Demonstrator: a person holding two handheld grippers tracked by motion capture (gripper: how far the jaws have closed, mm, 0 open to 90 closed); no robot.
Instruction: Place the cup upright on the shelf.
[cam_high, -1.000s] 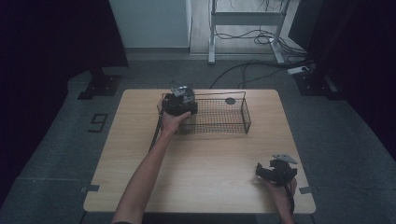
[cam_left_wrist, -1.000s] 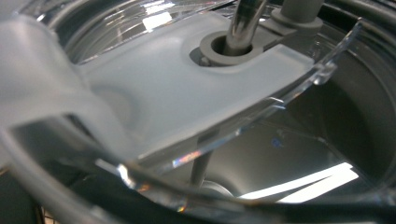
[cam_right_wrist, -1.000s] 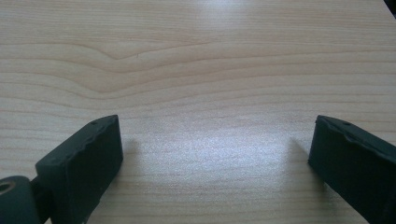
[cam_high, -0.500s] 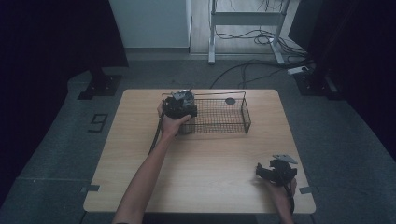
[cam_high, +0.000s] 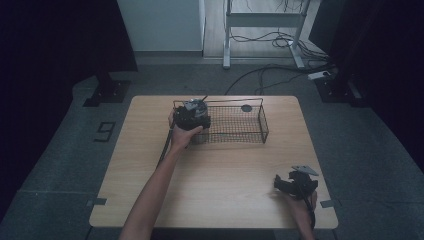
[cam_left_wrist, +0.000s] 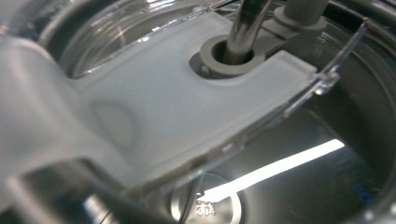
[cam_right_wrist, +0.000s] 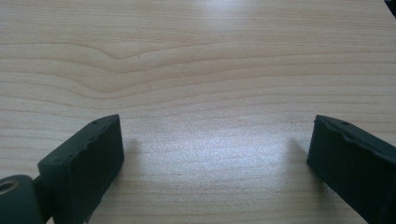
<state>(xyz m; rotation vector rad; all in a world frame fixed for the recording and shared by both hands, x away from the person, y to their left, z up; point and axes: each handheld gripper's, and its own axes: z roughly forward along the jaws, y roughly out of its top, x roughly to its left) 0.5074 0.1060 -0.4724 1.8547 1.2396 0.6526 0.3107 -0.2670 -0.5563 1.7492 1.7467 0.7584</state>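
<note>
**High view: left gripper at basket, right parked**

Wooden table (cam_high: 220, 165), black wire basket (cam_high: 235, 122) toward far edge. Left gripper (cam_high: 192, 116) sits at basket's left end, hand (cam_high: 181, 136) behind it, jaw state unreadable. Small dark round thing (cam_high: 246, 108) at basket's far side. Right gripper (cam_high: 295, 183) near table's near-right corner, well apart from basket.

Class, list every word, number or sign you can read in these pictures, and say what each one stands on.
"304": stamped on the shiny metal base of the steel container, seen in the left gripper view.
"9": a dark numeral mark on the grey floor left of the table, high view.
Nothing else legible.
</note>
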